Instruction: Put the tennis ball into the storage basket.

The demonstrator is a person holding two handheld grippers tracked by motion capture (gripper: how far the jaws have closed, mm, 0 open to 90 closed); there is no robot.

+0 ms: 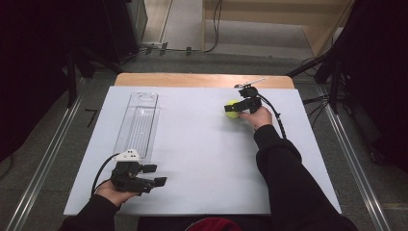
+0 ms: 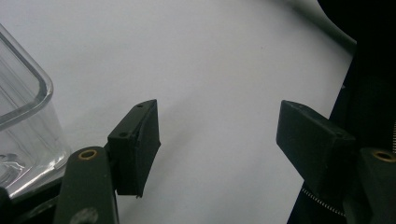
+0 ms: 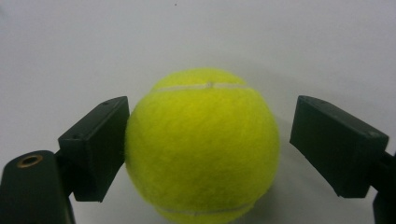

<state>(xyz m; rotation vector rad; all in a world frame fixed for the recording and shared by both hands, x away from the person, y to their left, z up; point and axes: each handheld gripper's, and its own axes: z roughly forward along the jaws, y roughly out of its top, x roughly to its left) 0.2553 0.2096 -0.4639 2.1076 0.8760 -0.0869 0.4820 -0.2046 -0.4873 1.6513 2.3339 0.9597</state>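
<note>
Jaws of the right gripper (image 3: pixel 208 149) were spread around the tennis ball (image 3: pixel 201 147): one pad touched its side, the other stood apart with a gap. Ball rested on the white table (image 1: pixel 202 144), far right area. Left gripper (image 2: pixel 217 144) jaws were spread wide, holding nothing, just beside the clear tray (image 2: pixel 21 121). Risk, as judged: closing off-centre could nudge the ball so it rolls away, since only one pad had contact.

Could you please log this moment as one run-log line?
right gripper: open, jaws around tennis ball, one jaw touching | left gripper: open, holding nothing, beside clear tray | ball on white table
</note>
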